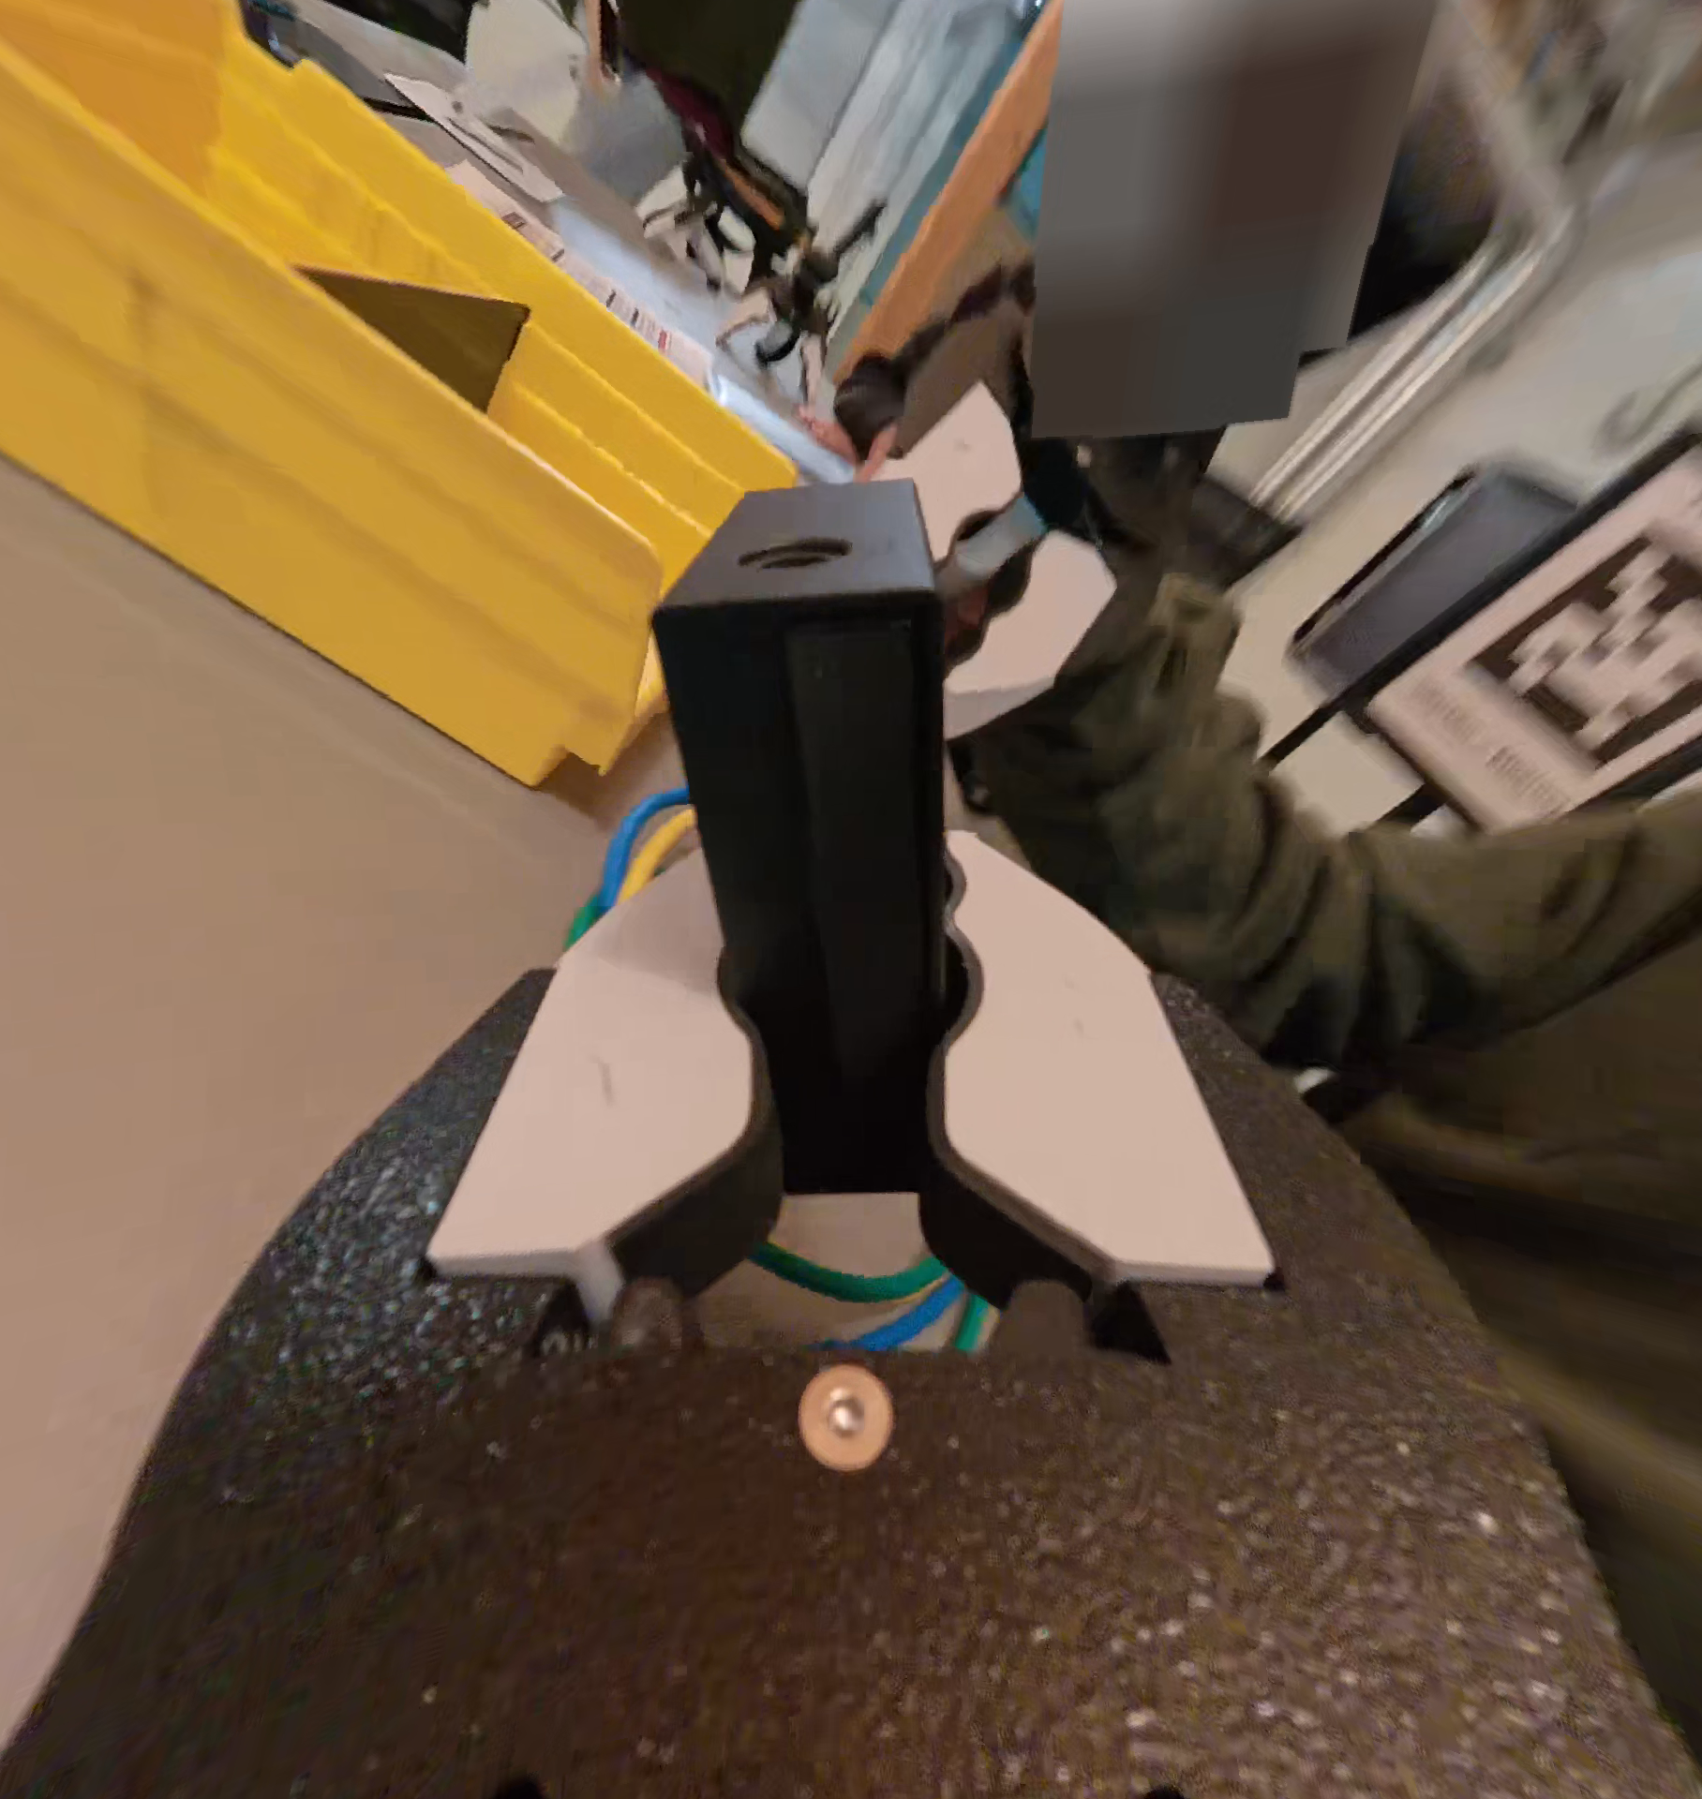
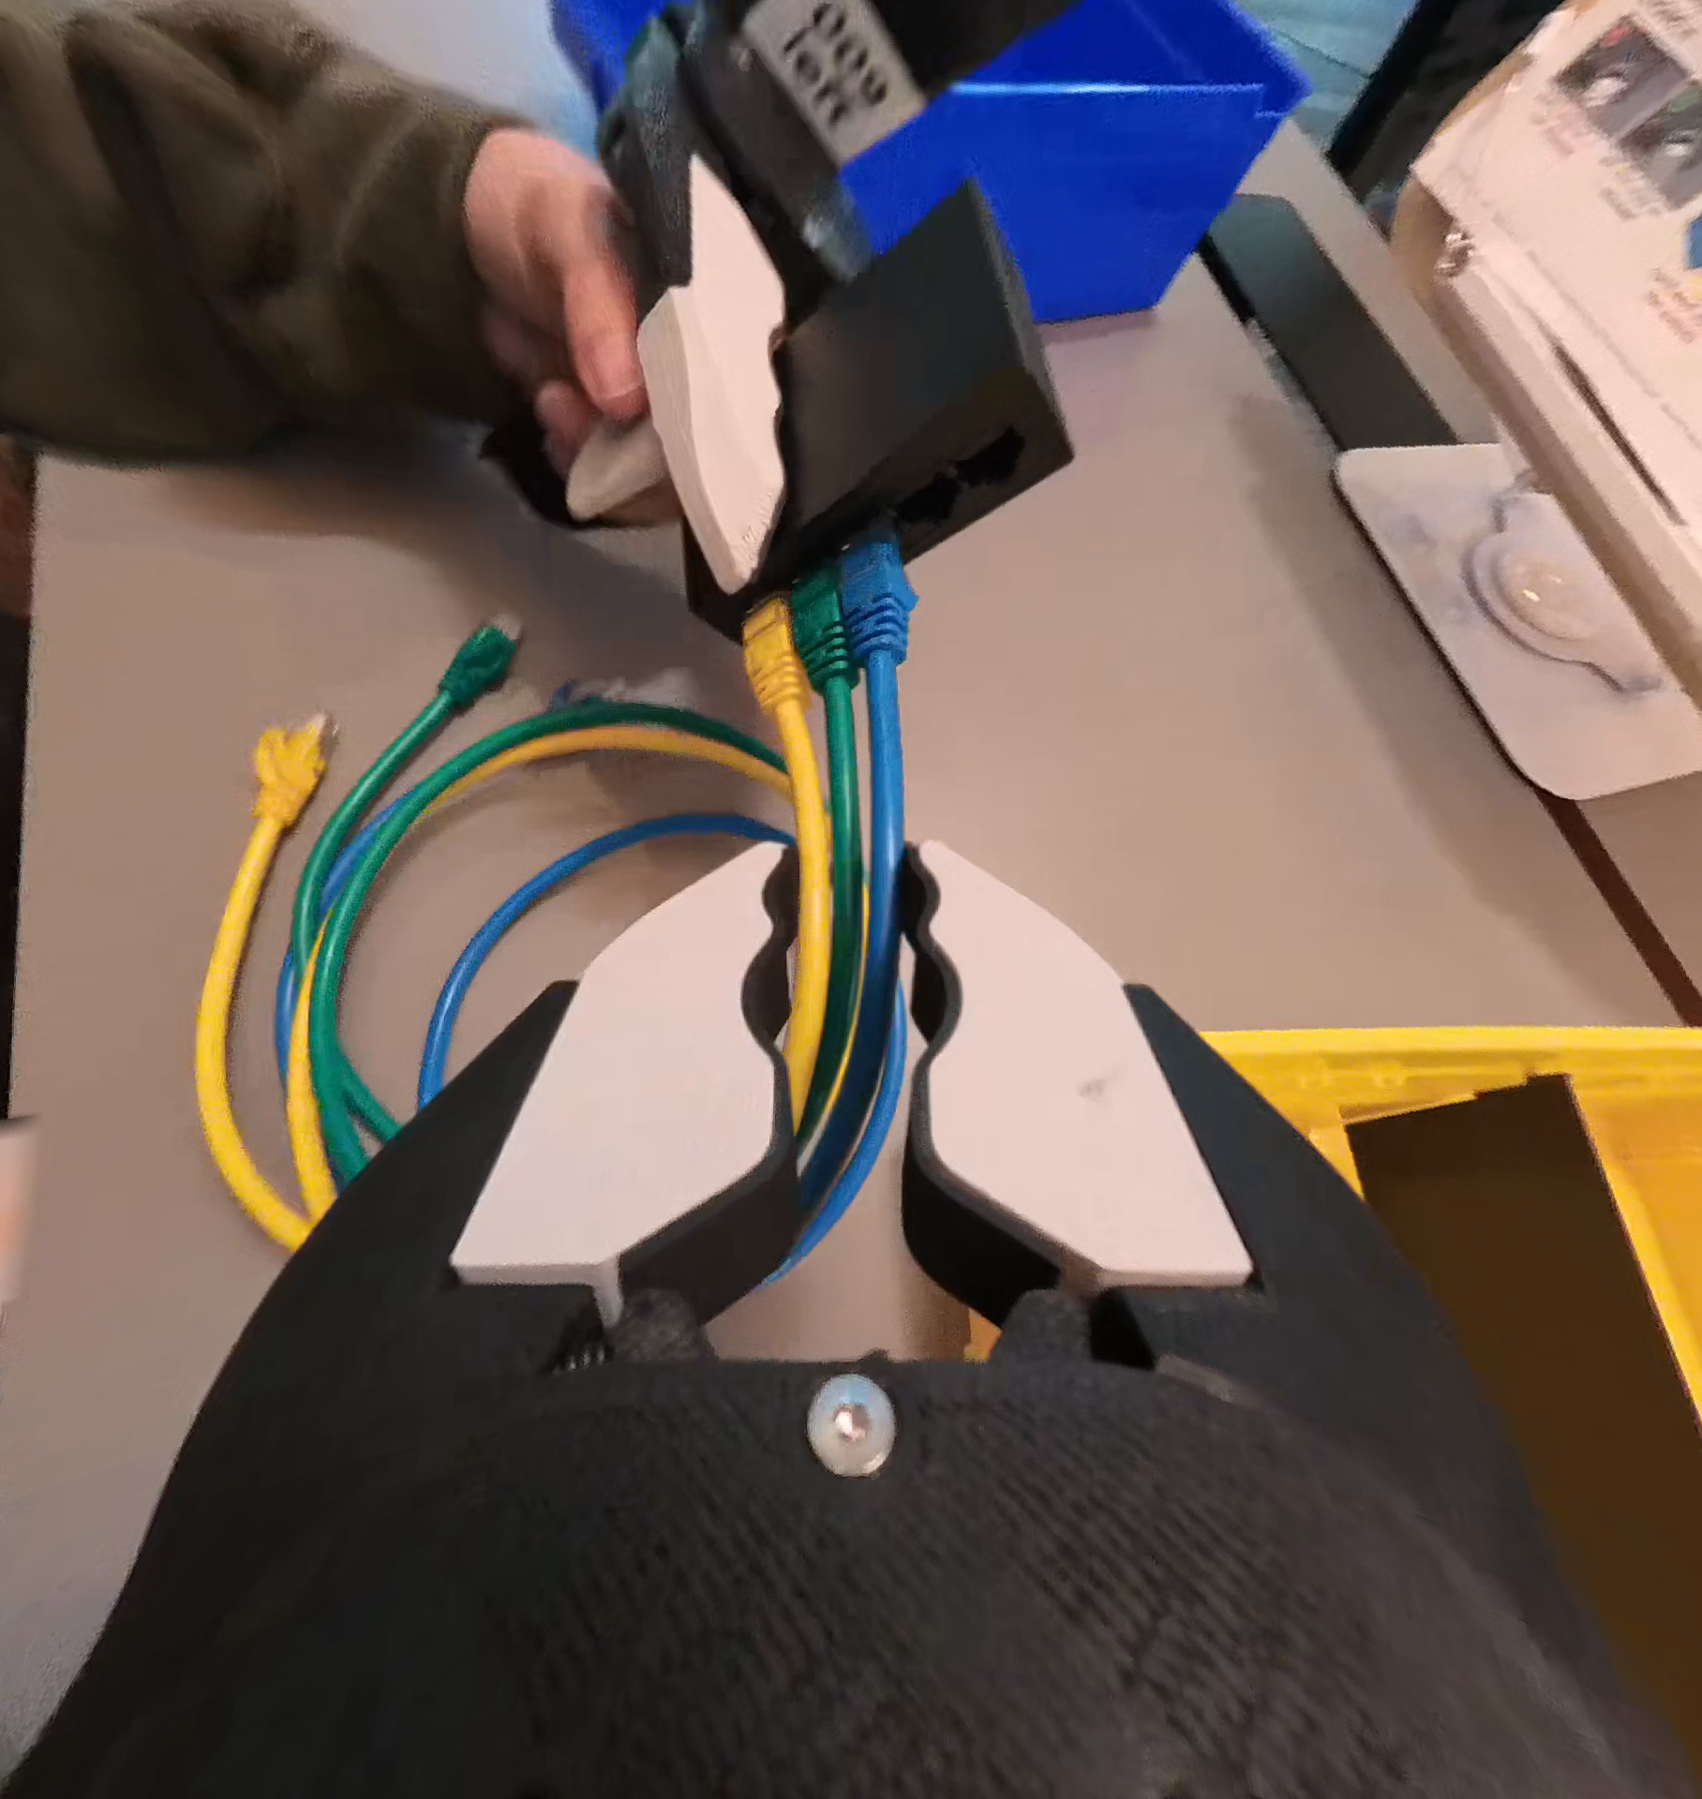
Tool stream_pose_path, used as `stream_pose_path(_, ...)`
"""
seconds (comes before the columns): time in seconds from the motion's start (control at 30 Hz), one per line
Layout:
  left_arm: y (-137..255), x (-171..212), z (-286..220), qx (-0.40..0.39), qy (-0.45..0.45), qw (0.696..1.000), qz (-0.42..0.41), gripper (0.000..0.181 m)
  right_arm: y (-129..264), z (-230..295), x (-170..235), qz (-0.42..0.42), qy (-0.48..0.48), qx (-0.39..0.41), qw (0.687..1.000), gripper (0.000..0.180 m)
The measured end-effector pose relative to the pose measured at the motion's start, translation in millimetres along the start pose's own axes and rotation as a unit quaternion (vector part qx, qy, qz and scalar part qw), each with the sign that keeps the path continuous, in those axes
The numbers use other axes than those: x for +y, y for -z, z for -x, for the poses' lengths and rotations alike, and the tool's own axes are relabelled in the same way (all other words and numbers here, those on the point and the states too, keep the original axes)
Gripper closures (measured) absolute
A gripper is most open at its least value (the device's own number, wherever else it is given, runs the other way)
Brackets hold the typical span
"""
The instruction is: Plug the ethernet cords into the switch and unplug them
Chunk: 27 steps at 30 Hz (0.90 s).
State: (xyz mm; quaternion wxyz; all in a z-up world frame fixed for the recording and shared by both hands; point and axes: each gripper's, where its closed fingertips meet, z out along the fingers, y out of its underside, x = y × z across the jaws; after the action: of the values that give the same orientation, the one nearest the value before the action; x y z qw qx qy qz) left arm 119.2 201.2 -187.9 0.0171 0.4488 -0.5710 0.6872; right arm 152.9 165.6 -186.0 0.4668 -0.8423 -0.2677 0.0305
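Observation:
My left gripper (image 1: pixel 828 866) is shut on the black switch (image 1: pixel 808 681) and holds it upright above the table. In the right wrist view the switch (image 2: pixel 925 370) hangs in the left gripper (image 2: pixel 828 467) with its ports facing down. A yellow plug (image 2: pixel 774 662), a green plug (image 2: pixel 821 623) and a blue plug (image 2: pixel 876 594) sit in adjacent ports. Their cords run down between the fingers of my right gripper (image 2: pixel 852 866), which is closed around the bundle. The free green end (image 2: pixel 482 662) and free yellow end (image 2: pixel 290 759) lie on the table. The right gripper (image 1: pixel 998 540) shows beyond the switch.
A yellow bin (image 1: pixel 292 438) stands on the table; it also shows by my right gripper (image 2: pixel 1655 1266). A blue bin (image 2: pixel 1071 165) is behind the switch. A white packaged item (image 2: pixel 1529 623) lies at the right edge. A person's hand (image 2: pixel 555 273) holds the left gripper.

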Motion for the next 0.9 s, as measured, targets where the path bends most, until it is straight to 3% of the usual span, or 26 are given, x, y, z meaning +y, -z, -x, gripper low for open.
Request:
stream_pose_path(0.1, 6.6, -2.8, 12.6, 0.005, 0.119, 0.992, -0.049, 0.151, 6.2, -23.0, -12.4, -0.042, 0.008, 0.119, 0.992, 0.144)
stream_pose_path(0.13, 8.6, -3.2, 14.5, 0.008, 0.139, 0.988, -0.06, 0.151, 10.9, -26.4, -20.8, -0.07, 0.017, 0.161, 0.984, 0.131)
stream_pose_path(0.27, 15.3, -2.7, 16.2, -0.005, 0.186, 0.979, -0.082, 0.151, 10.0, -6.2, -29.6, -0.102, 0.075, 0.262, 0.957, 0.107)
stream_pose_path(0.43, 21.1, 5.1, 16.9, -0.013, 0.258, 0.96, -0.107, 0.15, -12.6, 24.4, -24.9, -0.045, 0.266, 0.37, 0.889, 0.117)
stream_pose_path(0.67, 17.9, 17.3, 6.1, -0.012, 0.32, 0.938, -0.134, 0.15, -45.5, 39.4, -18.8, 0.01, 0.383, 0.381, 0.841, 0.126)
stream_pose_path(0.77, 11.1, 20.7, -3.2, -0.02, 0.321, 0.936, -0.142, 0.15, -44.2, 44.1, -28.3, 0.019, 0.425, 0.402, 0.811, 0.154)
stream_pose_path(0.9, 3.4, 21.7, -13.2, -0.019, 0.327, 0.931, -0.158, 0.151, -43.8, 50.3, -33.5, 0.024, 0.445, 0.407, 0.797, 0.164)
